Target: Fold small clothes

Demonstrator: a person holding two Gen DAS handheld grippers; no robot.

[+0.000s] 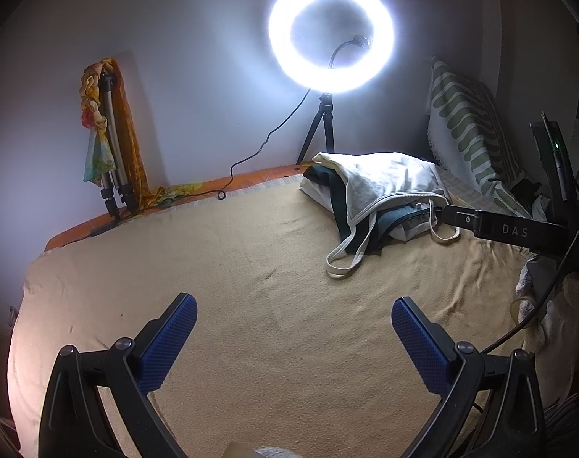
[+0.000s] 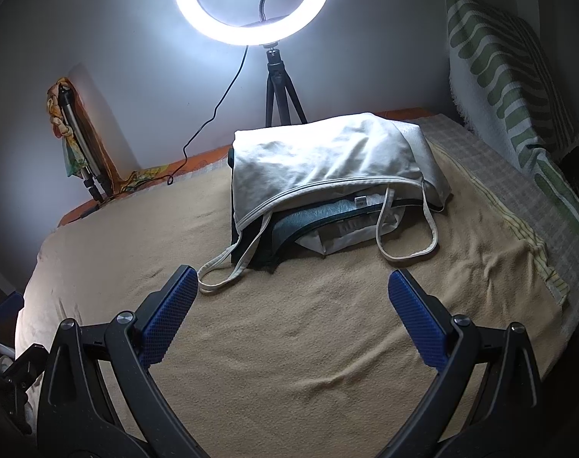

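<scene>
A pile of small clothes lies on the tan blanket (image 2: 289,336). On top is a white strappy top (image 2: 320,156), with a dark teal garment (image 2: 312,215) and a white piece (image 2: 350,234) under it. The pile also shows in the left wrist view (image 1: 384,183). My right gripper (image 2: 293,286) is open and empty, just in front of the pile, its left fingertip near a loose white strap (image 2: 224,271). In the left wrist view the right gripper's black body (image 1: 510,229) reaches to the pile's right side. My left gripper (image 1: 293,313) is open and empty over bare blanket (image 1: 251,267), well short of the pile.
A lit ring light (image 1: 331,34) on a small tripod (image 1: 320,129) stands behind the pile, its cable (image 1: 258,152) trailing left. A folded tripod wrapped in yellow cloth (image 1: 106,133) leans on the wall. A green-striped pillow (image 2: 510,76) stands at the right.
</scene>
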